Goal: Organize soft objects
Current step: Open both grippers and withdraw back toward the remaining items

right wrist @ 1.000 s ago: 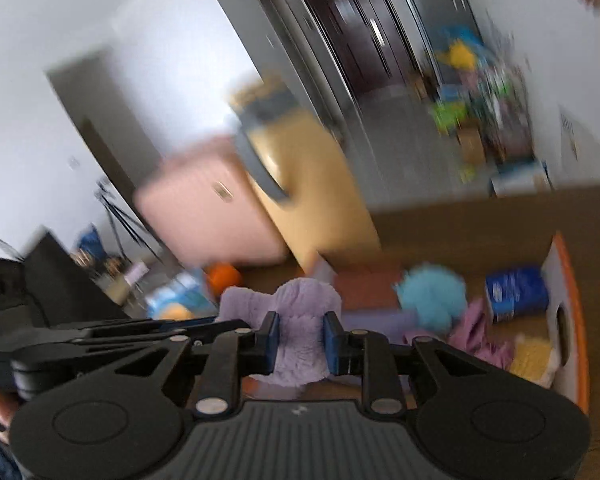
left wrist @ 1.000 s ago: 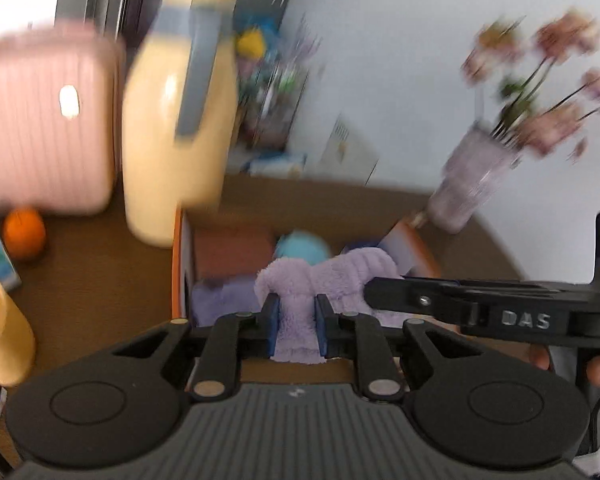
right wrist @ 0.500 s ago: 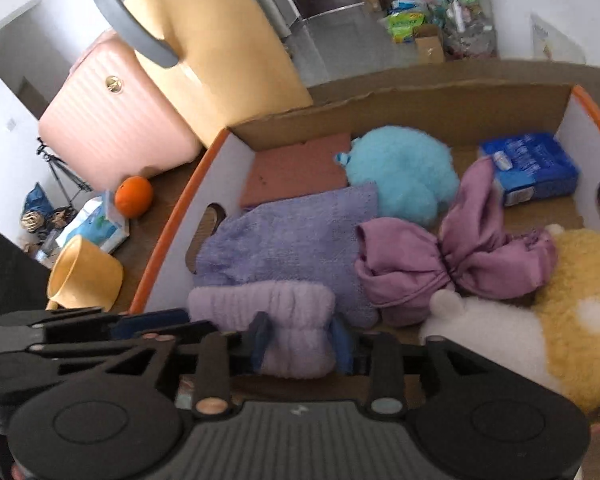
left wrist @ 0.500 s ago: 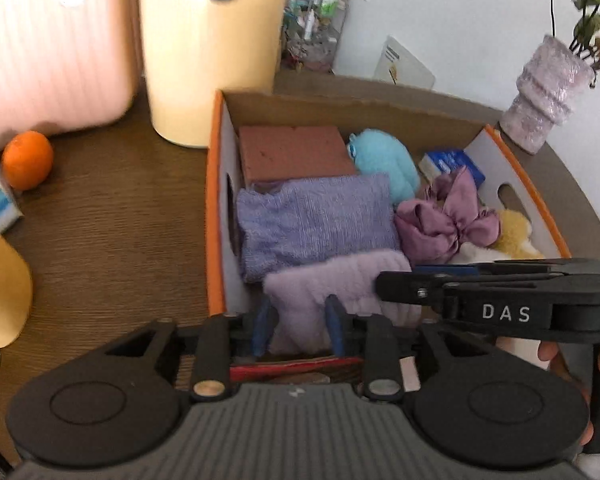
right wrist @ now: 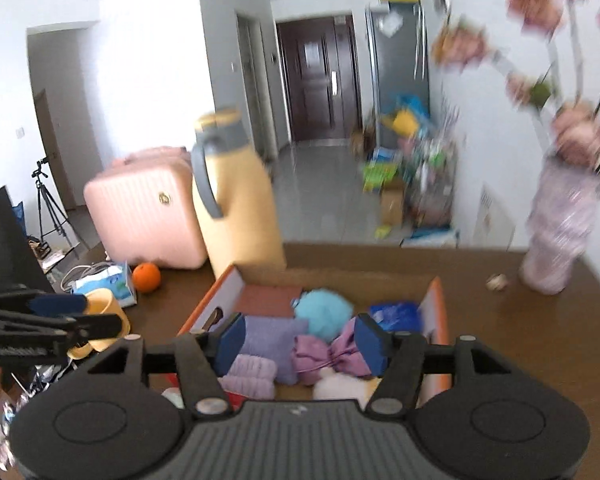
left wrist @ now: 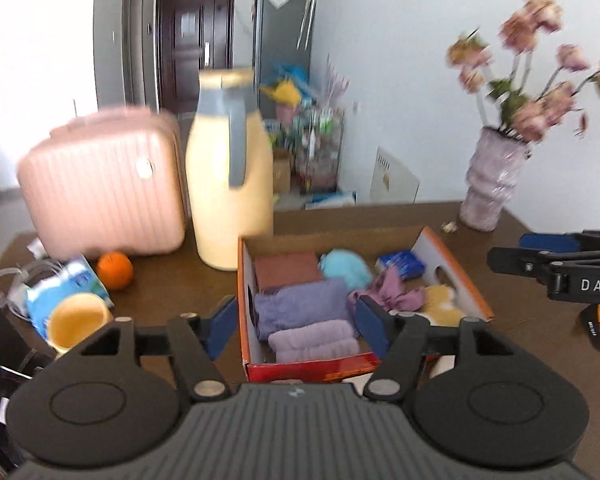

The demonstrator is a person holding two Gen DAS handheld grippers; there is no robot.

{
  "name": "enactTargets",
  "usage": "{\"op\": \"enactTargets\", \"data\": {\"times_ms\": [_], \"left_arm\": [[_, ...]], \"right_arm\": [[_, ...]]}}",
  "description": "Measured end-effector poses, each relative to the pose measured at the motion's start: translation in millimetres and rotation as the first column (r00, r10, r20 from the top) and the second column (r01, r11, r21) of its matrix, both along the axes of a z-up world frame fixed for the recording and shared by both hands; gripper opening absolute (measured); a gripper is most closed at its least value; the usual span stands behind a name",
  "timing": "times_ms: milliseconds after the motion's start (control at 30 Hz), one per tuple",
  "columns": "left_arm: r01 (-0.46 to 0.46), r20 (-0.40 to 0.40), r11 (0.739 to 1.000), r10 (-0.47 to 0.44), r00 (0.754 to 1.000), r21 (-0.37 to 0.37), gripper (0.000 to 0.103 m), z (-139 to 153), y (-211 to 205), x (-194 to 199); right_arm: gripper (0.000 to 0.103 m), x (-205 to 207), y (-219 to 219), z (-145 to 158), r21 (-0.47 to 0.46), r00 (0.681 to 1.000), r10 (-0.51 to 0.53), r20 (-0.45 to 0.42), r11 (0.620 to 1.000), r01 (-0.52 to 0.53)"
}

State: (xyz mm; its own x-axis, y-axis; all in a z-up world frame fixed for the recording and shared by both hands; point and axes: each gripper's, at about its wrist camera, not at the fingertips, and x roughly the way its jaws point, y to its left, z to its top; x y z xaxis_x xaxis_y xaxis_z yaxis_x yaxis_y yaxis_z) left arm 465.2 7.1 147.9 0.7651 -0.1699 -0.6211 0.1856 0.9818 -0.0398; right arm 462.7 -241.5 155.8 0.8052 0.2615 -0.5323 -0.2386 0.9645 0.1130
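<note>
An orange-edged cardboard box point(left wrist: 242, 304) point(right wrist: 436, 312) sits on the brown table. A folded lilac fluffy towel point(left wrist: 314, 341) point(right wrist: 252, 374) lies at its near end, beside a purple knit cloth point(left wrist: 300, 306), a brown cloth point(left wrist: 286, 270), a teal plush point(left wrist: 346, 270) point(right wrist: 324, 314), a mauve bow point(left wrist: 390, 292) point(right wrist: 328, 354) and a yellow-white plush point(left wrist: 440, 304). My left gripper point(left wrist: 296, 328) is open and empty above the box's near end. My right gripper point(right wrist: 296, 342) is open and empty, also above the box; it shows at the right of the left wrist view point(left wrist: 556, 256).
A yellow jug point(left wrist: 230, 196) and a pink case point(left wrist: 100, 188) stand behind the box. An orange point(left wrist: 115, 270), a tissue pack point(left wrist: 68, 284) and a yellow cup point(left wrist: 78, 322) lie at the left. A vase of flowers point(left wrist: 490, 180) stands at the back right.
Both grippers held the lilac towel, lowered it into the box's near end, then opened and pulled back up. The towel now lies in the box.
</note>
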Motion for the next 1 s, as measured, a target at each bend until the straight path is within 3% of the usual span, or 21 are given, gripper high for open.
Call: {"op": "enactTargets", "data": {"times_ms": [133, 300, 400, 533, 633, 700, 833, 1000], "left_arm": [[0.005, 0.103, 1.0, -0.006, 0.995, 0.01, 0.081, 30.1, -8.9, -52.0], [-0.023, 0.279, 1.0, 0.025, 0.96, -0.011, 0.087, 46.4, -15.1, -125.8], [-0.079, 0.364, 0.997, 0.079, 0.928, -0.017, 0.092, 40.2, -16.8, -164.4], [-0.127, 0.471, 0.992, 0.124, 0.873, -0.025, 0.099, 14.1, -15.3, -221.5], [-0.112, 0.513, 0.992, 0.122, 0.85, -0.049, 0.1, -18.1, -11.7, -266.7], [-0.108, 0.515, 0.991, 0.131, 0.847, -0.075, 0.1, -42.6, -9.0, -292.5], [-0.102, 0.47, 0.993, 0.121, 0.874, -0.066, 0.1, -89.5, -6.9, -337.9], [-0.104, 0.41, 0.992, 0.124, 0.904, -0.072, 0.1, -118.3, -0.9, -374.2]], "right_arm": [[0.071, -60.1, -9.9, 28.2, -0.091, 0.987, -0.02, 0.161, 0.995, 0.035], [0.078, -130.4, -20.2, 37.5, -0.117, 0.95, -0.014, 0.311, 0.992, 0.053], [0.087, -166.1, -26.6, 23.0, -0.094, 0.926, -0.019, 0.376, 0.994, 0.058], [0.087, -210.8, -29.9, -16.1, -0.066, 0.898, -0.054, 0.437, 0.994, 0.091], [0.087, -253.9, -37.8, -50.7, -0.021, 0.888, -0.072, 0.454, 0.996, 0.092], [0.09, -282.8, -41.3, -74.6, 0.008, 0.884, -0.097, 0.457, 0.994, 0.105], [0.09, -329.0, -39.8, -117.0, -0.003, 0.899, -0.101, 0.425, 0.994, 0.113], [0.09, -365.8, -41.8, -149.2, 0.029, 0.929, -0.142, 0.342, 0.99, 0.141]]}}
